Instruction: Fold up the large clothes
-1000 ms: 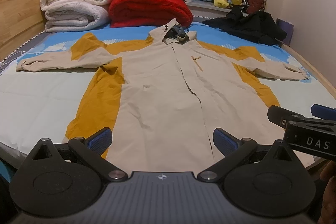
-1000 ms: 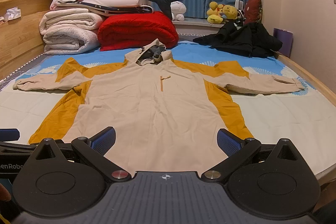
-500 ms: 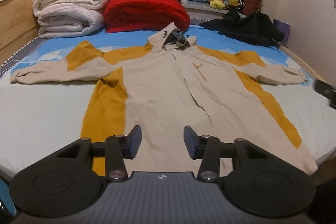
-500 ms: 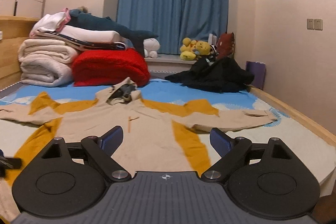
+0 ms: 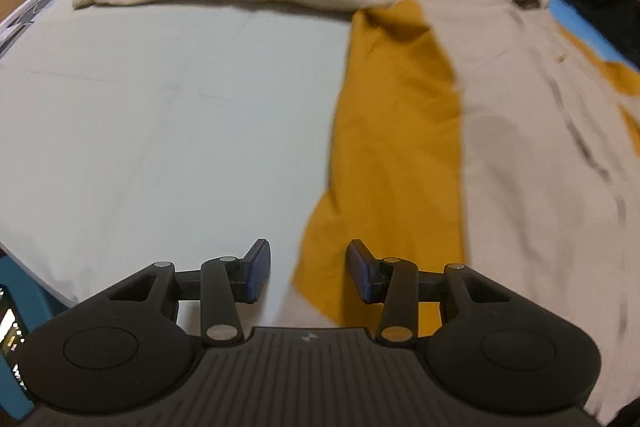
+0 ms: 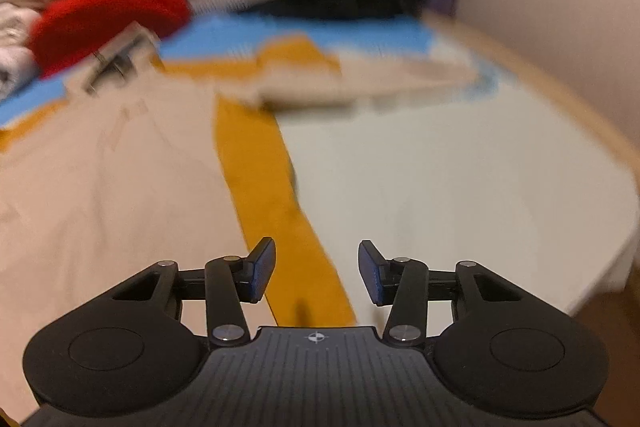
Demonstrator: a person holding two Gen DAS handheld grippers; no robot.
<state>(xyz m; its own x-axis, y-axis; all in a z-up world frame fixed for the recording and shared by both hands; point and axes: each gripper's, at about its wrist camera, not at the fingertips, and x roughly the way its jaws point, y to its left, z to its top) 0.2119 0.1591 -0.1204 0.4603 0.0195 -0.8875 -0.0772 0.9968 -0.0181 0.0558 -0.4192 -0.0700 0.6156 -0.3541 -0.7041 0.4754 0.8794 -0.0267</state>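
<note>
Both tools have dropped toward the coat (image 5: pixel 520 131) spread flat on the bed (image 5: pixel 160 107) — left tool (image 5: pixel 308 269) and right tool (image 6: pixel 316 273) half-narrowed, pinching nothing, over its orange side panels, ready to grab.

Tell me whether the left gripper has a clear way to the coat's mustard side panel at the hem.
Probably yes. The left gripper hangs open over the mustard side panel near the coat's hem, with nothing between its pads.

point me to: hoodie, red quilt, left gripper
hoodie (image 5: pixel 520 147), left wrist view, beige front panel
red quilt (image 6: pixel 108 15), right wrist view, top surface
left gripper (image 5: pixel 307 273), left wrist view, midway between fingertips
</note>
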